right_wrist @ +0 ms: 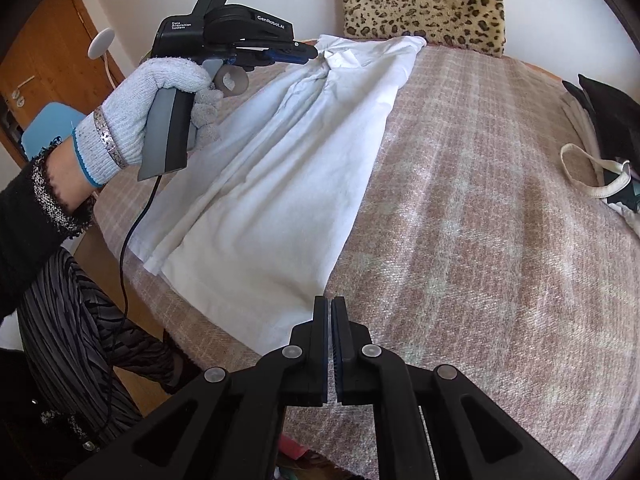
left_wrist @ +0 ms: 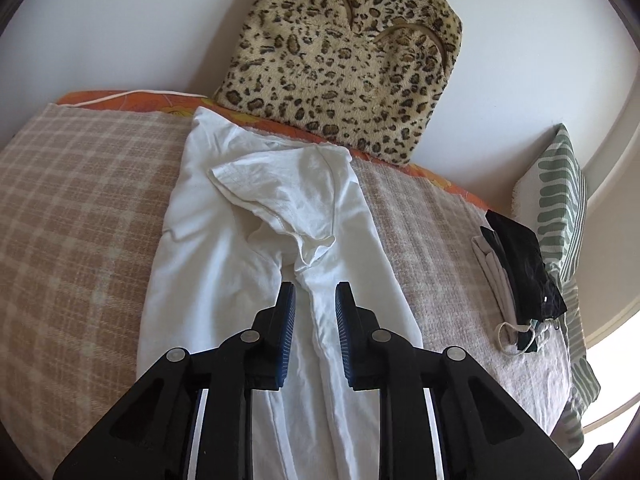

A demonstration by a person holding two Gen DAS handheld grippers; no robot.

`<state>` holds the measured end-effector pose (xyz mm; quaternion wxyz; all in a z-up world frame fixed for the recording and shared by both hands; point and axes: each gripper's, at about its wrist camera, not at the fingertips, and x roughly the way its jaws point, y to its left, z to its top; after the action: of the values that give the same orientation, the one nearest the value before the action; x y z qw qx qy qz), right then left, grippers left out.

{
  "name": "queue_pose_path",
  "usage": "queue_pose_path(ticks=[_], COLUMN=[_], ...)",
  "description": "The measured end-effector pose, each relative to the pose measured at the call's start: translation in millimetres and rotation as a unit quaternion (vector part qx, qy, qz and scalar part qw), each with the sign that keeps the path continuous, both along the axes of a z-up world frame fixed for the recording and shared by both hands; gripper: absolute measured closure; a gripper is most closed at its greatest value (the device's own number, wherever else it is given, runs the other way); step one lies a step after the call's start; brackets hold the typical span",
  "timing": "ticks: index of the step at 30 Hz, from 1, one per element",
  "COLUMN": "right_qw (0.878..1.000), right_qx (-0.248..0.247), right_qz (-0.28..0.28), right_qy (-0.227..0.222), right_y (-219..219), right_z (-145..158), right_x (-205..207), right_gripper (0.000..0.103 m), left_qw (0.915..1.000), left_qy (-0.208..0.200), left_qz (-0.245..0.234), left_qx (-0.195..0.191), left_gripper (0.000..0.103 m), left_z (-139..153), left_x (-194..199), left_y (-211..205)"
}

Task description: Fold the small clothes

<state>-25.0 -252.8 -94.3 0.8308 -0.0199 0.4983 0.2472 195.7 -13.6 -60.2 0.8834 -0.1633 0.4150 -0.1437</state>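
A plaid blanket (right_wrist: 480, 208) covers the bed. At its far edge a leopard cushion (left_wrist: 340, 56) leans on the wall. A white shirt (left_wrist: 224, 240) lies lengthwise along the blanket's left half, one sleeve (left_wrist: 280, 192) folded over its middle. Near the right edge sits a stack of folded clothes (left_wrist: 516, 264), black on top. The left gripper (left_wrist: 315, 300) hovers open astride a ridge of the shirt. The right gripper (right_wrist: 330, 312) is closed, empty, at the shirt's near corner.
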Motion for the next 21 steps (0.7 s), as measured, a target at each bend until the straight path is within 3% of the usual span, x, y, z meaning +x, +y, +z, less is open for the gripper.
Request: queue_pose_path(ticks=[3, 5, 8, 11, 15, 18, 19, 21], right_qw=[0.998, 0.996, 0.993, 0.989, 0.984, 0.983, 0.983, 0.984], right_qx=[0.041, 0.060, 0.059, 0.037, -0.020, -0.039, -0.040, -0.036], right_qz=[0.018, 0.043, 0.087, 0.132, 0.162, 0.167, 0.169, 0.168], right_qy=[-0.033, -0.045, -0.060, -0.062, -0.070, -0.061, -0.058, -0.050], right_y=[5.5, 18.5, 47.1, 81.2, 112.2, 116.1, 115.9, 118.0], right_z=[20.1, 30.7, 40.1, 37.1, 23.3, 12.5, 10.5, 8.9], right_x=[-5.7, -8.2, -10.4, -12.4, -14.7, -9.8, -8.4, -6.1], right_gripper=[0.086, 0.073, 0.073, 0.073, 0.073, 0.084, 0.093, 0.098], left_qw=[0.9998, 0.9997, 0.9999, 0.9999, 0.9993, 0.9990, 0.9989, 0.9988], left_qy=[-0.017, -0.021, -0.010, 0.003, 0.020, 0.026, 0.031, 0.039], left_qz=[-0.013, -0.012, -0.004, -0.001, -0.001, 0.000, -0.003, -0.003], left_qx=[0.001, 0.006, -0.001, 0.016, 0.033, 0.037, 0.035, 0.029], left_gripper=[0.066, 0.056, 0.055, 0.055, 0.055, 0.055, 0.055, 0.055], left_z=[19.7, 26.9, 25.6, 15.8, 3.5, -2.7, -5.3, -11.7], left_x=[-23.5, -40.4, -61.8, -85.7, -116.6, -133.9, -138.5, -147.1], left_y=[10.7, 20.9, 40.1, 53.9, 73.3, 87.2, 90.4, 95.9])
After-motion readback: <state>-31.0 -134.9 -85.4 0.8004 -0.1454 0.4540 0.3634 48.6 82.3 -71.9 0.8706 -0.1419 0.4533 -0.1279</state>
